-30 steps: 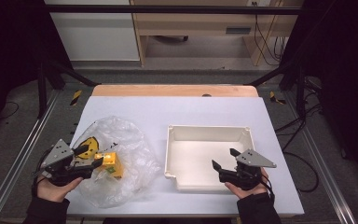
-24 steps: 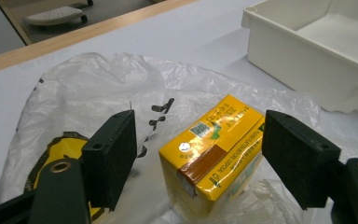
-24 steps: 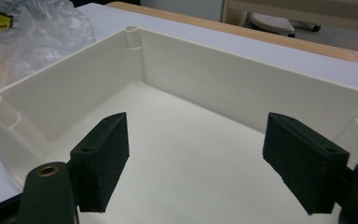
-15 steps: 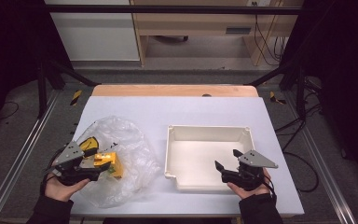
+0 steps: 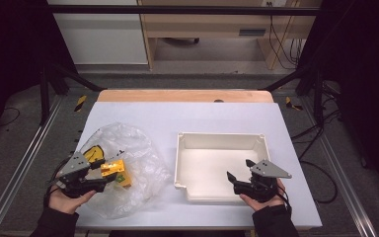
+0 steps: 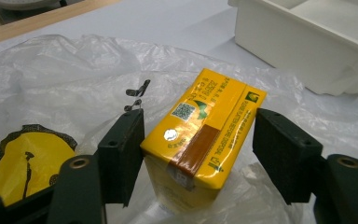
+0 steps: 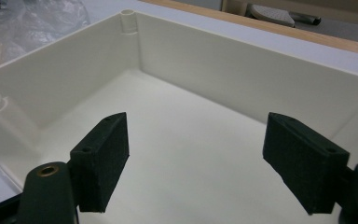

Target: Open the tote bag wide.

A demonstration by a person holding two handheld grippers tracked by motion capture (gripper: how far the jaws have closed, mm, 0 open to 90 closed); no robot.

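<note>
A yellow drink carton point(image 6: 209, 121) stands on a crumpled clear plastic bag point(image 6: 74, 79) at the table's left. My left gripper point(image 6: 198, 158) straddles it. Its jaws have just been closing, and both pads now meet the carton's sides. From above, the carton point(image 5: 119, 174) sits at the tips of that gripper point(image 5: 106, 177), over the bag point(image 5: 138, 148). My right gripper point(image 5: 240, 169) hangs open over the near right corner of a white tray point(image 5: 222, 136). Nothing lies between its pads point(image 7: 98, 163), with the tray's bare floor and wall point(image 7: 242, 70) beyond.
The bag carries a yellow and black printed patch point(image 6: 28, 158) near my left jaw. A wooden strip point(image 5: 182, 95) runs along the table's far edge. Metal rails and dark floor flank the table, and a cabinet point(image 5: 98, 34) stands behind it.
My left gripper has edged slightly right along the bag and its jaws have narrowed onto the carton. The right hand and the tray have not moved.
</note>
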